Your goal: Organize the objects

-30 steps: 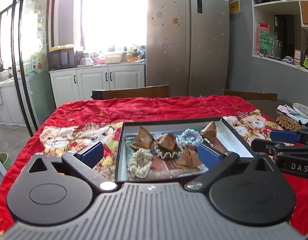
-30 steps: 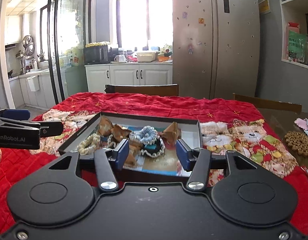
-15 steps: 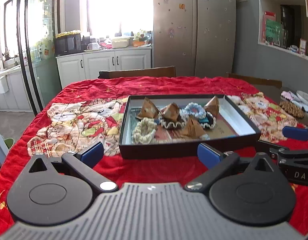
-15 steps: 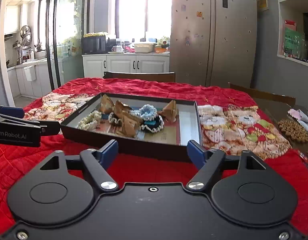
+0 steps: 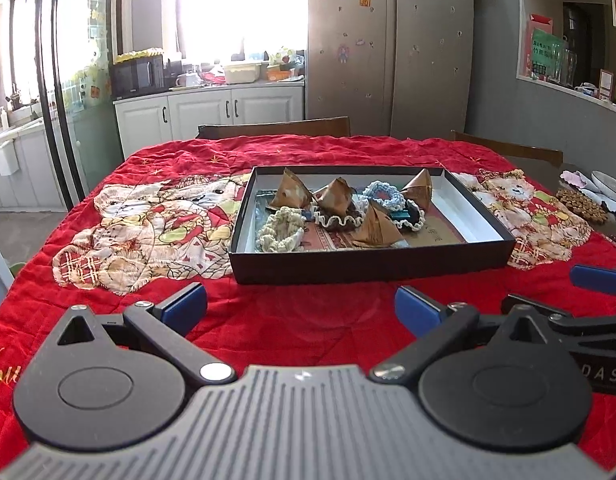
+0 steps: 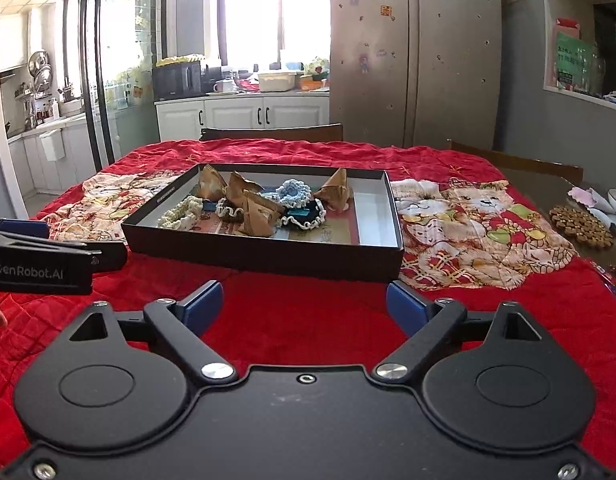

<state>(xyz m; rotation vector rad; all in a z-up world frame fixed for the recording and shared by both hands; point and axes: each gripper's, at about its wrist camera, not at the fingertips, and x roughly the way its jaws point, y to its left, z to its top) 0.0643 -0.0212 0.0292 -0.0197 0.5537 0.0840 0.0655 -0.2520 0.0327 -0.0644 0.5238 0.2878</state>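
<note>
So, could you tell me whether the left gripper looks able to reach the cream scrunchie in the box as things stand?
Probably yes. The left gripper is open and empty, short of the box. The cream scrunchie lies uncovered in the near-left corner. Only the low front wall stands between, so it should come in from above.

box (image 5: 367,266): shallow, black, open-topped, flat on red cloth | brown pyramid packets (image 5: 377,226): four, scattered inside | crocheted scrunchies: cream (image 5: 279,230) left, blue (image 5: 385,194) rear, dark white-edged (image 5: 335,218) centre
</note>
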